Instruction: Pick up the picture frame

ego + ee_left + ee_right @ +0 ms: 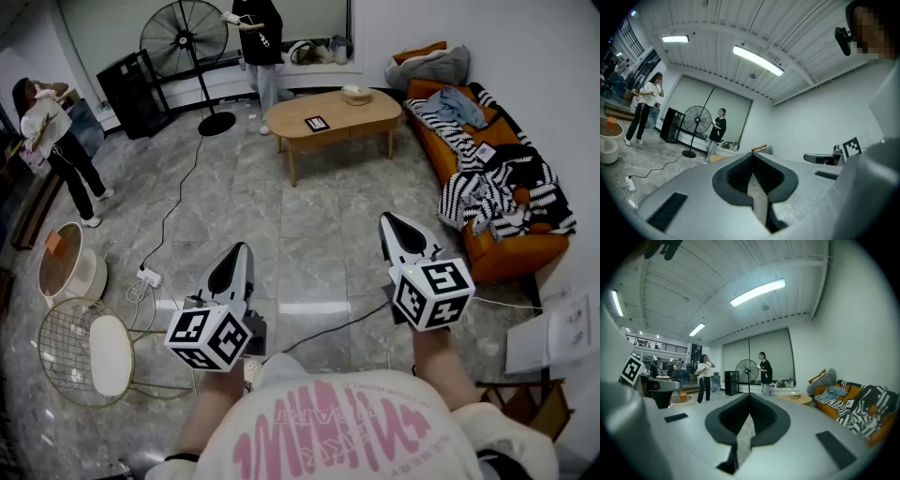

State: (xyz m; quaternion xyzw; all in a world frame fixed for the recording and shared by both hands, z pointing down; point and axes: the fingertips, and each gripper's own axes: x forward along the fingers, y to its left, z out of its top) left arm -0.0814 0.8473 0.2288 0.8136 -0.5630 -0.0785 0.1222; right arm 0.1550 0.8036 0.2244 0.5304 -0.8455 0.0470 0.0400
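Observation:
A small dark picture frame lies flat on the oval wooden coffee table far ahead across the room. Beside it on the table stands a pale bowl. Both grippers are held level over the grey tiled floor, well short of the table. My left gripper is shut and holds nothing; its tips meet in the left gripper view. My right gripper is shut and empty too, with its tips together in the right gripper view. The table shows small beyond the right jaws.
An orange sofa with striped blankets runs along the right. A standing fan and a person are beyond the table; another person stands at the left. A wire chair, a power strip and cables lie near my left.

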